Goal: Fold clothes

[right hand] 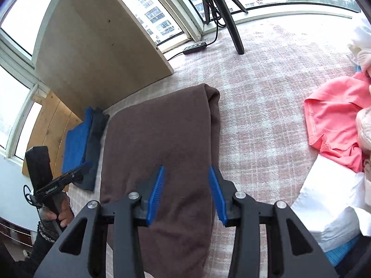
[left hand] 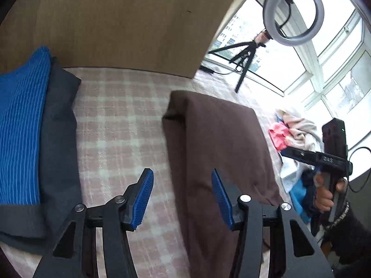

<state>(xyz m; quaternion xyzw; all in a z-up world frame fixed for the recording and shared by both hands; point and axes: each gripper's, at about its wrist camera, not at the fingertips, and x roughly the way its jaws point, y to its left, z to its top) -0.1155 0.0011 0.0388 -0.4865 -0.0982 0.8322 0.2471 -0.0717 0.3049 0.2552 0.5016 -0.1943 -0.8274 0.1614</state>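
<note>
Left gripper (left hand: 182,185): jaws spread wide, nothing between them; it hangs above the checked cover, its right blue pad over the brown garment's left edge.

Right gripper (right hand: 186,183): jaws also parted and empty; it hovers directly above the near half of the brown garment.

Brown garment (right hand: 162,143): folded into a long, narrow strip on the bed cover (right hand: 262,106); the strip runs away from both grippers, its far end rounded over toward the window.

Key relation: the long axis lies along both grippers' line of sight. The right gripper sits centred over the strip; the left stands off to its left side, so the right is judged the nearer for taking the near end and carrying it to the far end.

Folded stack (left hand: 34,134): a blue ribbed piece lying on a dark grey one, left of the brown garment and apart from it.

Unfolded pile (right hand: 336,120): a coral garment with white and cream pieces, well apart on the right.

Background: a wooden board (left hand: 120,23) propped at the far edge, and a ring light (left hand: 293,12) on its tripod by the window.
</note>
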